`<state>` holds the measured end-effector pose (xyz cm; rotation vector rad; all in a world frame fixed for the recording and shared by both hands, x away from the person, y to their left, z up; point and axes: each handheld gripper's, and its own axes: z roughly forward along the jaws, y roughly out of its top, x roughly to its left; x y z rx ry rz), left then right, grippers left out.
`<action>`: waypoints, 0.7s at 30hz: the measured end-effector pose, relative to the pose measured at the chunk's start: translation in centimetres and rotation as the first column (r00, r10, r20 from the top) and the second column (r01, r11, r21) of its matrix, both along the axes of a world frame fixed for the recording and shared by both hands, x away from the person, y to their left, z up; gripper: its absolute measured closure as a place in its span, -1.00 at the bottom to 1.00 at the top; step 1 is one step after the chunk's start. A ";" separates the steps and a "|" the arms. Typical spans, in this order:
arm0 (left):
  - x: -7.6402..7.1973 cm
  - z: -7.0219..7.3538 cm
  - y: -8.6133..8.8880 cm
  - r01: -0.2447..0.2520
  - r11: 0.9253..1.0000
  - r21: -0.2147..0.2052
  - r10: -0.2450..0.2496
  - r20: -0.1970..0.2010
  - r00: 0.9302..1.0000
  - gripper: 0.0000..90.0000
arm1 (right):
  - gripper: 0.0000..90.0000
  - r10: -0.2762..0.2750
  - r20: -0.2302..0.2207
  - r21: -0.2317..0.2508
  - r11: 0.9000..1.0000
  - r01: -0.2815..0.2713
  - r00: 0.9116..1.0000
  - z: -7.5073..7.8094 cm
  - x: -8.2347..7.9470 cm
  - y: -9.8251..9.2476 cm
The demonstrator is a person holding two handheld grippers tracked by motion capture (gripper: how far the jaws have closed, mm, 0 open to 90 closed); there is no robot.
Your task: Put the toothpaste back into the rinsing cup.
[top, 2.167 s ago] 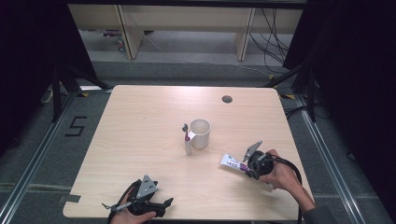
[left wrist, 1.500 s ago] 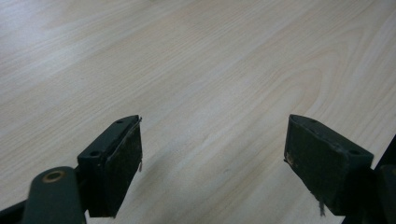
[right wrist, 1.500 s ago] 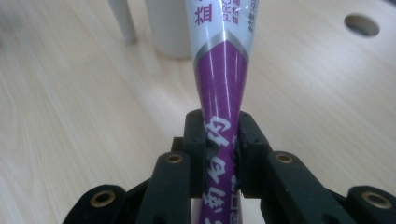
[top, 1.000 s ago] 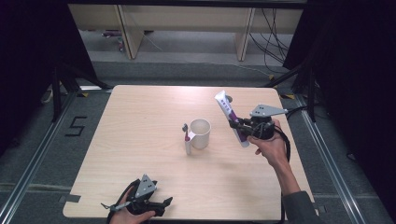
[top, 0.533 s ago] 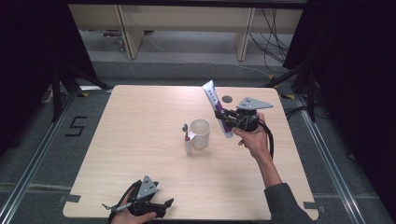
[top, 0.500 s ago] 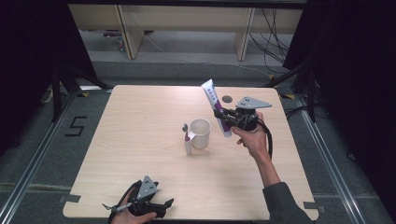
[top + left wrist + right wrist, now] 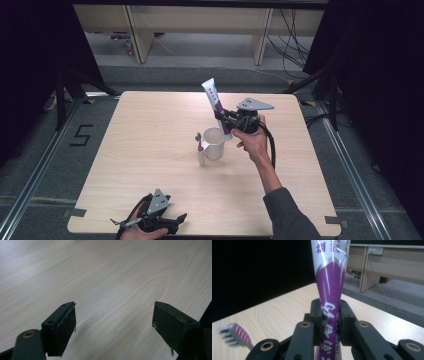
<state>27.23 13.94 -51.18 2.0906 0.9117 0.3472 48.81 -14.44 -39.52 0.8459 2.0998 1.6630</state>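
Note:
My right gripper (image 7: 226, 121) is shut on a white and purple toothpaste tube (image 7: 216, 101), held nearly upright with its flat end up, just right of and above a cream mug (image 7: 214, 143). In the right gripper view the tube (image 7: 331, 282) stands pinched between the jaws. A grey and pink toothbrush (image 7: 200, 148) leans against the mug's left side; its head (image 7: 234, 336) shows low on the left of the right gripper view. My left gripper (image 7: 172, 222) rests near the table's front edge, open, with bare wood between its pads (image 7: 65, 326).
The wooden table (image 7: 150, 125) is ringed by a metal frame and dark curtains. Shelving legs and cables stand on the floor beyond the far edge.
My right gripper lifted the tube from the table's right side, carried it toward the back, then moved left with it to just above the mug's right rim. The left gripper stayed put.

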 end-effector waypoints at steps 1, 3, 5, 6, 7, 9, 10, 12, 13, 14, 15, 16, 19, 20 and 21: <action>0.0 0.0 0.0 -0.001 1.000 0.000 0.001 0.001 1.000 -0.58 | 0.73 -0.005 -0.006 0.004 1.000 0.005 1.000 -0.1 0.0 0.2; 0.0 0.1 0.1 0.007 1.000 0.012 -0.007 0.003 1.000 -0.58 | 0.73 -0.005 0.001 -0.004 1.000 0.005 1.000 -0.3 0.3 0.5; 0.0 0.1 0.1 0.008 1.000 0.010 -0.008 0.004 1.000 -0.58 | 0.73 -0.003 -0.002 0.002 1.000 0.003 1.000 -0.5 0.4 0.7; 0.0 0.1 0.2 0.010 1.000 0.007 -0.010 0.004 1.000 -0.58 | 0.73 -0.012 -0.008 0.013 1.000 0.012 1.000 -0.7 0.6 1.0; 0.0 0.1 0.2 0.007 1.000 0.006 -0.007 0.004 1.000 -0.58 | 0.73 -0.012 -0.008 0.013 1.000 0.012 1.000 -0.7 0.6 1.0; 0.1 0.1 0.2 0.003 1.000 0.021 -0.003 0.004 1.000 -0.58 | 0.73 -0.012 0.002 0.023 1.000 0.012 1.000 -1.0 0.8 1.3; 0.0 0.0 0.1 0.001 1.000 0.005 -0.001 0.002 1.000 -0.58 | 0.73 -0.004 -0.001 0.026 1.000 0.004 1.000 -1.0 0.9 1.5; 0.0 0.0 0.0 0.000 1.000 -0.003 0.000 0.000 1.000 -0.58 | 0.73 -0.016 0.013 0.017 1.000 0.016 1.000 -1.1 0.9 1.5; 0.0 0.0 0.0 -0.001 1.000 -0.001 0.001 -0.001 1.000 -0.58 | 0.73 -0.012 -0.003 0.015 1.000 0.012 1.000 -1.2 0.9 1.6; 0.0 0.0 0.0 0.001 1.000 0.001 -0.001 -0.002 1.000 -0.58 | 0.73 -0.010 -0.005 0.022 1.000 0.010 1.000 -1.4 1.0 1.7; 0.0 0.0 0.0 0.005 1.000 0.002 -0.005 -0.003 1.000 -0.58 | 0.73 -0.014 -0.016 0.025 1.000 0.014 1.000 -1.7 1.0 1.9; 0.0 0.0 0.0 0.004 1.000 0.001 -0.004 -0.004 1.000 -0.58 | 0.73 -0.014 -0.016 0.025 1.000 0.014 1.000 -1.7 1.0 1.9; 0.0 0.0 0.0 0.003 1.000 0.000 -0.003 0.001 1.000 -0.58 | 0.73 -0.009 -0.006 0.015 1.000 0.009 1.000 -2.1 1.1 2.1; 0.0 0.0 0.0 0.005 1.000 0.000 -0.005 0.001 1.000 -0.58 | 0.73 -0.009 -0.006 0.015 1.000 0.009 1.000 -2.1 1.1 2.1; 0.0 0.0 0.0 0.005 1.000 0.001 -0.005 0.000 1.000 -0.58 | 0.73 -0.010 -0.013 0.007 1.000 0.011 1.000 -2.2 1.1 2.1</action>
